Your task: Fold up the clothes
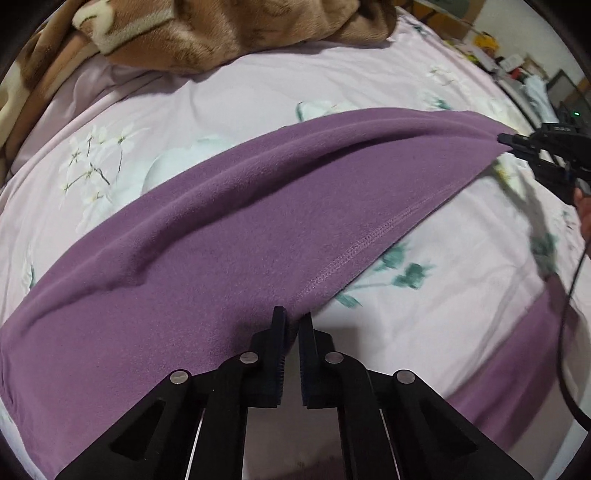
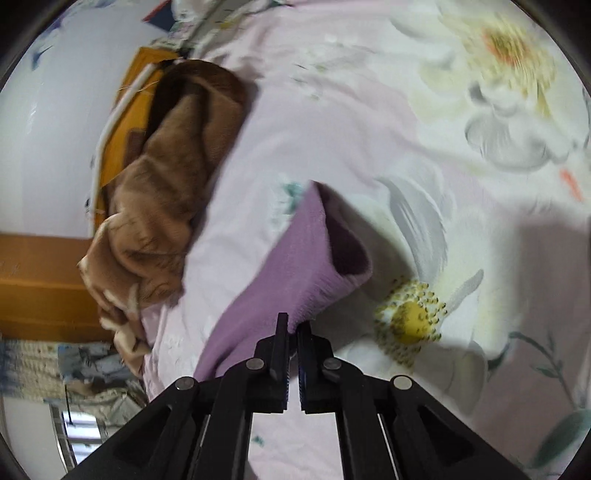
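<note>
A purple fleece garment (image 1: 229,221) stretches in a long band across the floral bed sheet (image 1: 258,85). My left gripper (image 1: 292,325) is shut on its near hem, by a stitched seam. My right gripper (image 1: 508,142) shows at the far right of the left wrist view, pinching the garment's other end. In the right wrist view my right gripper (image 2: 293,326) is shut on the purple garment (image 2: 295,266), whose ribbed edge hangs open as a dark pocket above the sheet.
A brown plush blanket (image 1: 229,29) lies bunched at the far side of the bed; it also shows in the right wrist view (image 2: 166,192). An orange wooden bed frame (image 2: 37,280) and cluttered shelves (image 1: 517,62) lie beyond the bed. A black cable (image 1: 569,295) hangs at right.
</note>
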### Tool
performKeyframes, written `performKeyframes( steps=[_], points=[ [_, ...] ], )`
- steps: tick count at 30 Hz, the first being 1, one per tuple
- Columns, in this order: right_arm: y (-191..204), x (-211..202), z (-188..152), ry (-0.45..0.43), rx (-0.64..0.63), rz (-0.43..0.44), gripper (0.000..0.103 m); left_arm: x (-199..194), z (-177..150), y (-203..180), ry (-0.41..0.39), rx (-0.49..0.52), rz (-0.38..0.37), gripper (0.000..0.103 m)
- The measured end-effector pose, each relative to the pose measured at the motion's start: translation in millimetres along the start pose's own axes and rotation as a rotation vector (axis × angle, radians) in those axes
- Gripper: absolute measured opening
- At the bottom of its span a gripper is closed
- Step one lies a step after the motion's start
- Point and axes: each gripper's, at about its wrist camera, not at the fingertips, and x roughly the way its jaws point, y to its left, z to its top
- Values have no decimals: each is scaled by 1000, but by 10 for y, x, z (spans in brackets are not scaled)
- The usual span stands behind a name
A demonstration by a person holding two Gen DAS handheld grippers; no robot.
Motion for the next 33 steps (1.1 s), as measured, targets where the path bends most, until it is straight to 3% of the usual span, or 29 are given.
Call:
performKeyframes(
  steps=[4,6,8,12,15,20,21,22,23,28,33],
  points=[
    [-306,171,3,104,64,-123,16,13,-55,21,46,30,-49,6],
    [-377,102,9,75,92,-124,18,48,-68,30,70,34,-64,7],
    [-297,-22,52,14,42,-153,24,30,-50,55,62,13,-73,7],
    [-76,-173,269,-73,-79,-196,32,11,-29,145,56,-55,-105,22],
    [59,3,524,-30,-149,-175,32,-44,-40,153,32,-95,-131,39],
    [208,476,802,89,-261,-203,33,-144,-83,233,7,-194,-128,44],
    [217,527,812,108,-279,-224,28,-163,-140,262,5,-220,-122,45],
    [225,578,822,127,-298,-245,6,-183,-197,291,3,-245,-115,45],
    [244,586,843,123,-315,-255,4,-202,-253,319,1,-271,-109,45],
    [258,525,951,68,-303,-273,4,-355,-520,387,-1,-357,-77,45],
    [314,309,792,38,-337,-287,15,-556,-894,503,25,-453,-21,46]
  ],
)
